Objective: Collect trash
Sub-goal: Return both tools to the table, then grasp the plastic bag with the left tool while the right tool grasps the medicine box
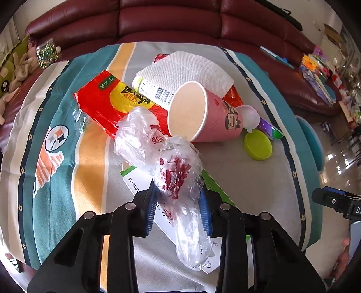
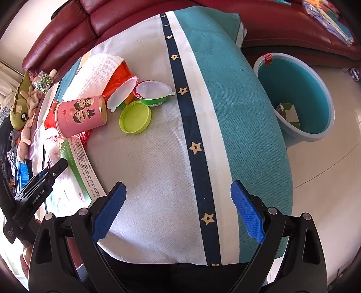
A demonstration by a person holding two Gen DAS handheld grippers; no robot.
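Note:
My left gripper [image 1: 178, 198] is shut on a crumpled clear plastic bag [image 1: 171, 166] with red print, held above a green-and-white card [image 1: 135, 180]. Beyond it lie a pink paper cup [image 1: 203, 112] on its side, a red and yellow wrapper [image 1: 112, 101], a white napkin [image 1: 187, 67], a green lid [image 1: 258, 144] and a yoghurt pot [image 2: 153, 92]. My right gripper [image 2: 178, 209] is open and empty over the striped cloth [image 2: 158, 180]. The cup [image 2: 81, 115] and green lid [image 2: 135, 117] lie to its far left.
A blue bin [image 2: 315, 94] stands on the floor right of the table, with a small box [image 2: 288, 112] inside. A dark red sofa [image 1: 180, 20] runs behind the table. Soft toys [image 2: 22, 101] lie at the left.

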